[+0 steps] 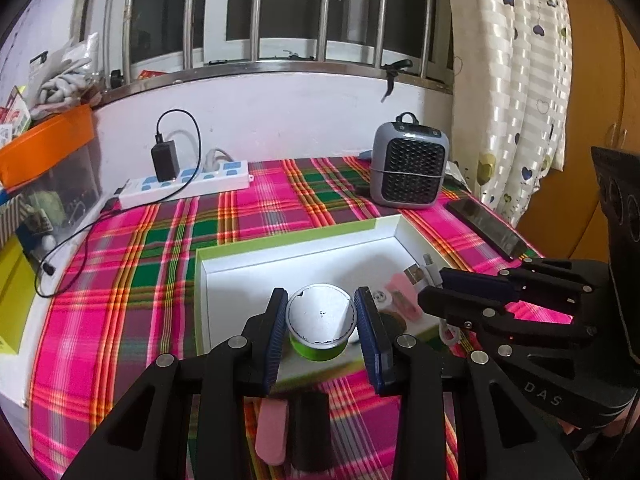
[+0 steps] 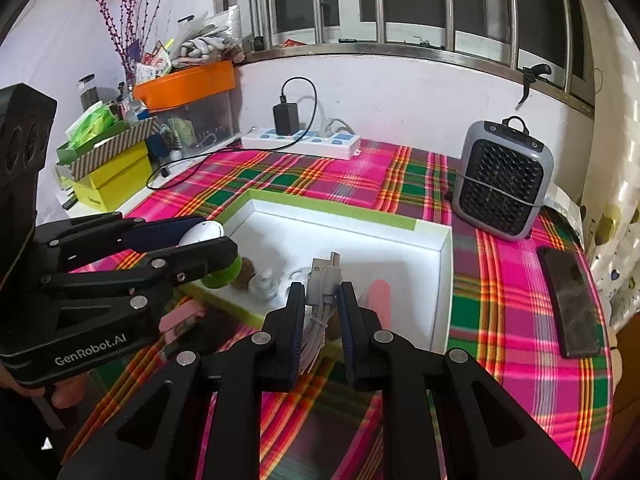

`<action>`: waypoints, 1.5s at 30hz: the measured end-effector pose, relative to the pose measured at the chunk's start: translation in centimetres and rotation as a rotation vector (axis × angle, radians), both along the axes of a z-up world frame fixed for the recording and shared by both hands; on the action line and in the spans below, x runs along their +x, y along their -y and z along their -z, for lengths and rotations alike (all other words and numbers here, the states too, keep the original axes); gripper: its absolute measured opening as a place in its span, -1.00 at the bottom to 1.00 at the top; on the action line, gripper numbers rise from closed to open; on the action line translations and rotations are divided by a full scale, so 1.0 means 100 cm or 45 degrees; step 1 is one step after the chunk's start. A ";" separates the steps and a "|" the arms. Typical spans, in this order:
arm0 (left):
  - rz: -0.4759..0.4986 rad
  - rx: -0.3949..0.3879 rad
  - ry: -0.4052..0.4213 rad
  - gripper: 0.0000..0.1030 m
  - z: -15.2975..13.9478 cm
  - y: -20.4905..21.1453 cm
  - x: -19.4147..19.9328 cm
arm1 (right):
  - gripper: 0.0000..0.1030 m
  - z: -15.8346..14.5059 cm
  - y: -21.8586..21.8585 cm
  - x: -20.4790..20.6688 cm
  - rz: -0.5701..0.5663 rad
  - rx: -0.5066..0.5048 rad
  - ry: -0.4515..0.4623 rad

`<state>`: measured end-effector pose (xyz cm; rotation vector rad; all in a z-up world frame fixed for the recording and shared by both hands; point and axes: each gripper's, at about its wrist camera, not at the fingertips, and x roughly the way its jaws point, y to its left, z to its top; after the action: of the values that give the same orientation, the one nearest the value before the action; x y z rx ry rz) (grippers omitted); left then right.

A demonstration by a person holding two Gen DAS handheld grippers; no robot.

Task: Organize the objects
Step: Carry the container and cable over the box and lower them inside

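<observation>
Over box (image 1: 280, 250) near edge: L gripper (image 1: 321, 322) clamps green tub (image 1: 320, 326) upright; R gripper (image 2: 322, 316) pinches USB cable (image 2: 320, 304), plug fwd, box interior just ahead.

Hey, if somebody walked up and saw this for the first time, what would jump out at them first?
Probably the loud pink and green plaid tablecloth, with a white open box at its middle. Over the box, the left hand-held gripper grips a green jar with a white lid, and the right hand-held gripper pinches a grey USB cable. A grey mini heater stands beyond the box, toward the right, near the wall.
</observation>
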<state>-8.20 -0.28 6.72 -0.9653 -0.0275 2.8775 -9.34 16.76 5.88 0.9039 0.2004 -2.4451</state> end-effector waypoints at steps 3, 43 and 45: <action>0.006 -0.008 0.010 -0.37 0.002 0.000 -0.009 | -0.66 0.000 0.001 -0.009 -0.001 0.006 0.007; -0.024 0.018 0.237 -0.37 0.050 0.014 -0.088 | -0.66 0.047 0.030 -0.100 0.003 0.117 0.240; -0.022 0.038 0.240 -0.37 0.049 0.015 -0.087 | -0.61 0.045 0.029 -0.098 0.010 0.112 0.231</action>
<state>-16.93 -1.81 1.77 -1.2329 -0.0940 2.7822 -19.17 13.90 1.40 1.1606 0.2412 -2.3598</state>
